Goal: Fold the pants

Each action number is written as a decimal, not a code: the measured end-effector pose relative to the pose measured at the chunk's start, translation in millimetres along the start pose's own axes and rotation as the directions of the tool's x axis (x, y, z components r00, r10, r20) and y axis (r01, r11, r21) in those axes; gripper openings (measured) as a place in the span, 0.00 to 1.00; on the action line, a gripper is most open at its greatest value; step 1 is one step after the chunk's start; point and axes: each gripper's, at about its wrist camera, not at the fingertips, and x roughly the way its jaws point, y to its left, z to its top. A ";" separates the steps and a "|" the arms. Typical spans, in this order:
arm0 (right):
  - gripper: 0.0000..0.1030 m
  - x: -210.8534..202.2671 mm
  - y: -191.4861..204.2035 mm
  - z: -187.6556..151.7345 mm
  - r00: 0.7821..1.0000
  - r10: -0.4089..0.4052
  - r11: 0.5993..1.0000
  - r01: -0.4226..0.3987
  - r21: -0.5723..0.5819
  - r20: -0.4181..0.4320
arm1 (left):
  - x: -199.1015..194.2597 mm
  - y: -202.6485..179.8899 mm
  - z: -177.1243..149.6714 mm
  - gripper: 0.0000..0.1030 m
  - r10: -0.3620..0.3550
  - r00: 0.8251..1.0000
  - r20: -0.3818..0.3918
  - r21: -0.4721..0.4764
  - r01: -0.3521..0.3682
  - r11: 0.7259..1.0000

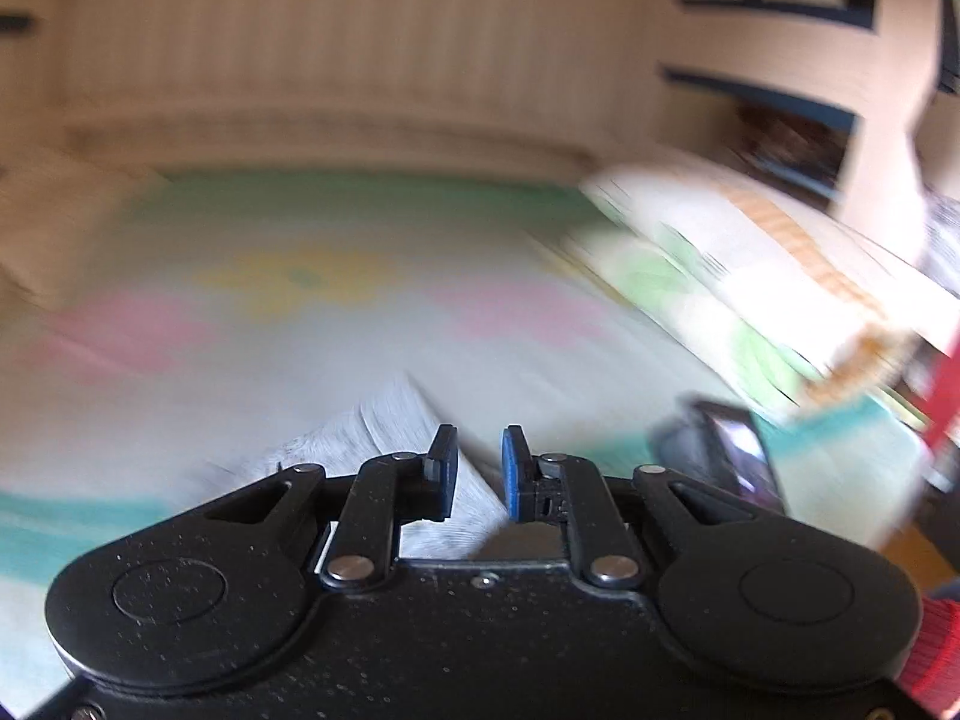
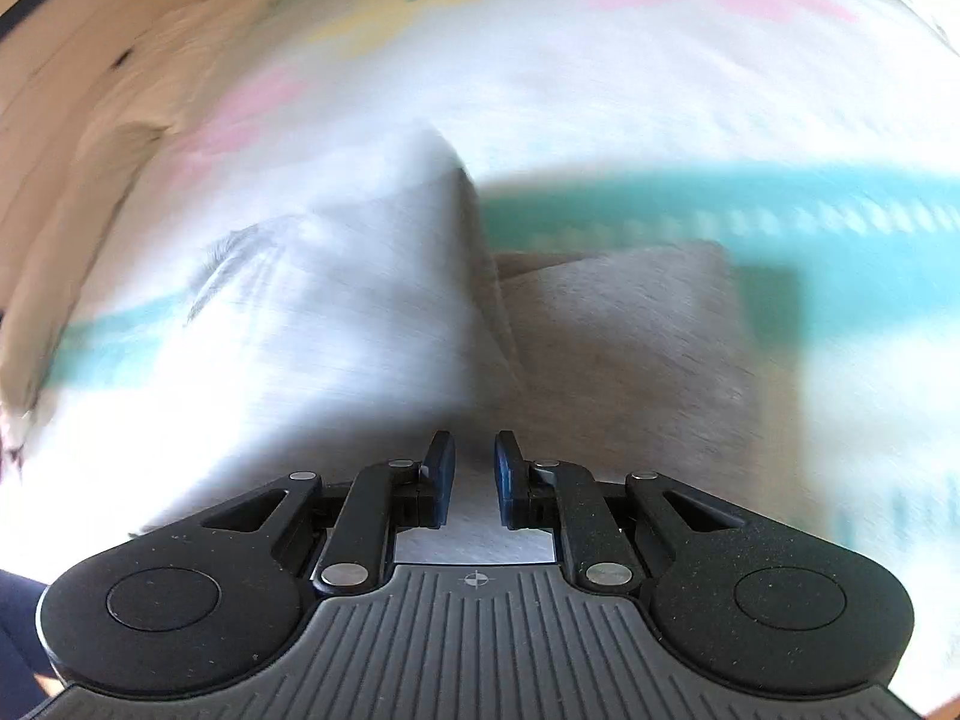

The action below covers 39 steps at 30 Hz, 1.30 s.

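While nearly closed, both grippers' fingers on pants.

A bed with a pastel patterned sheet bears light grey pants and, seemingly, pillows.

Pale grey pants, blurred, lifted in a ridge over the bedspread

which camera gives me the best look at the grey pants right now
The right wrist view: the grey pants fill the middle of the picture, draped from the right gripper, though blurred. The left wrist view shows only a narrow strip of them at the left gripper.
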 end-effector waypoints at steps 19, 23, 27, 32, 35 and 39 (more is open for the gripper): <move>0.45 -1.0 -42.7 17.9 0.989 0.117 0.976 -0.130 0.174 0.086 | 77.3 150.1 -23.8 0.41 0.288 0.855 -0.431 -0.179 -0.394 0.901; 0.47 5.6 -34.1 24.7 0.985 0.140 0.974 -0.155 0.166 0.102 | 75.9 167.2 -39.1 0.41 0.209 0.848 -0.487 -0.270 -0.374 0.888; 0.54 14.8 -21.7 31.7 0.984 0.156 0.975 -0.167 0.146 0.089 | 75.7 167.6 -37.5 0.41 0.217 0.849 -0.481 -0.255 -0.373 0.892; 0.18 12.2 5.3 30.9 0.987 0.133 0.991 -0.132 -0.018 0.090 | 70.5 167.2 -30.7 0.42 0.242 0.857 -0.455 -0.226 -0.374 0.899; 0.15 -15.1 32.4 23.3 0.979 0.106 0.982 -0.075 -0.175 0.173 | 67.5 171.9 -26.3 0.42 0.261 0.858 -0.443 -0.228 -0.389 0.893; 0.12 -84.2 50.4 9.7 0.917 0.277 0.939 -0.195 -0.282 0.288 | 60.9 177.3 -23.5 0.42 0.271 0.857 -0.438 -0.260 -0.410 0.874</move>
